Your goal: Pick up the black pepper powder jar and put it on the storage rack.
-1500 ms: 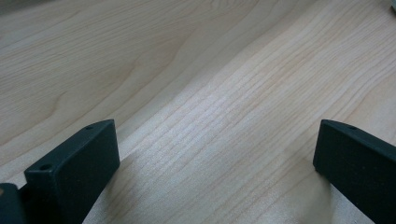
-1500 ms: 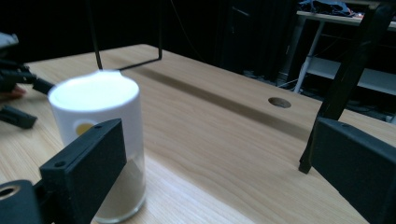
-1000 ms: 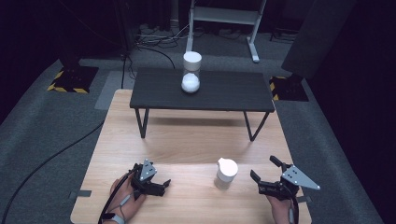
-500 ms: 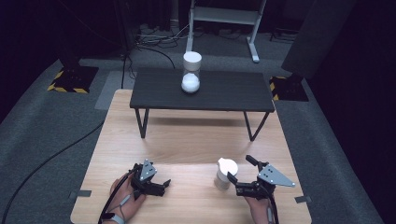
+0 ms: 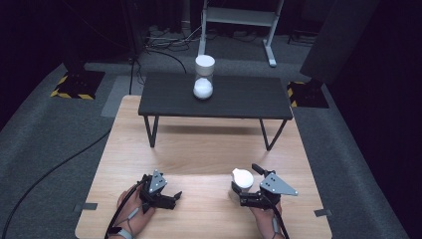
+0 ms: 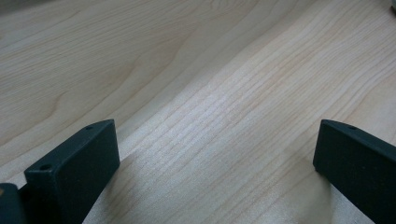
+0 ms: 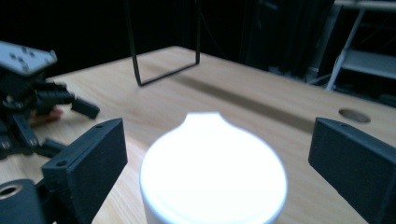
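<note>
A small white cup with a pouring lip [image 5: 242, 177] stands on the wooden table [image 5: 199, 149] near its front right. My right gripper [image 5: 244, 184] lies level and points left, and its open jaws flank the cup [image 7: 212, 172] with a gap on each side. Those jaws have just been closing a little, and the pads stay clear of the cup. My left gripper [image 5: 174, 198] rests open on the table at the front left, with bare wood between its jaws [image 6: 215, 135].
A low black bench [image 5: 239, 99] stands across the far part of the table. On it is a clear jar [image 5: 204, 77] with a white lid and white contents. A round hole [image 7: 354, 115] is in the tabletop. Beyond the table are grey carpet, cables and a white stand.
My right gripper has slid left across the table until its jaws came around the white cup. The left gripper and the cup have stayed where they were.
</note>
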Demonstrator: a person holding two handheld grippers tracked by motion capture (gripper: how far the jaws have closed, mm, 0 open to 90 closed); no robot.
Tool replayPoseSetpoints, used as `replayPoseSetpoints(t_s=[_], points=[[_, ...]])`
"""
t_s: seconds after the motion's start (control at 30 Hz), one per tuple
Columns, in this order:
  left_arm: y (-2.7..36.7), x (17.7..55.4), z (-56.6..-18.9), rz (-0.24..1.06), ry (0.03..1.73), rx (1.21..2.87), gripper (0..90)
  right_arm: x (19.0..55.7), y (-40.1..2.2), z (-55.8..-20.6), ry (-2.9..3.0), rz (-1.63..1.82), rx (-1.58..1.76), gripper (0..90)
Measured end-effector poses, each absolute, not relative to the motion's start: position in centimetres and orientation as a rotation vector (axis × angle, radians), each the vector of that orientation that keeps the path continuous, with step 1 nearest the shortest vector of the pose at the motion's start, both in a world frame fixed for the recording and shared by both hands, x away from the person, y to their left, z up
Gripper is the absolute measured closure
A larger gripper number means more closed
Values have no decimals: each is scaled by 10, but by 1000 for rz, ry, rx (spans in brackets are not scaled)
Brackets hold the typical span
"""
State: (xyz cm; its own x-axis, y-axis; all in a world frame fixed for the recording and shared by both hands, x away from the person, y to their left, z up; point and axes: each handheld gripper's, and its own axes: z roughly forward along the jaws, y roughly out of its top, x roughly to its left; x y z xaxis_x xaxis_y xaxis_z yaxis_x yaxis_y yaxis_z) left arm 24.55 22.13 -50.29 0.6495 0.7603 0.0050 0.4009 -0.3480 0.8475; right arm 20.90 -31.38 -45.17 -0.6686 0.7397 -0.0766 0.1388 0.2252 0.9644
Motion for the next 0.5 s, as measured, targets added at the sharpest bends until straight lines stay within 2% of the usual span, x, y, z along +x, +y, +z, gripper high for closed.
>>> replayPoseSetpoints(t_s=[0.27, 0.37, 0.5], points=[[221, 245, -503, 508, 908, 1975, 1, 206, -308, -462, 2014, 1411, 850, 70], [221, 245, -503, 509, 908, 1976, 0, 207, -309, -464, 2050, 1389, 833, 133], [221, 245, -503, 509, 907, 1976, 0, 209, -308, -464, 2067, 1360, 819, 163]])
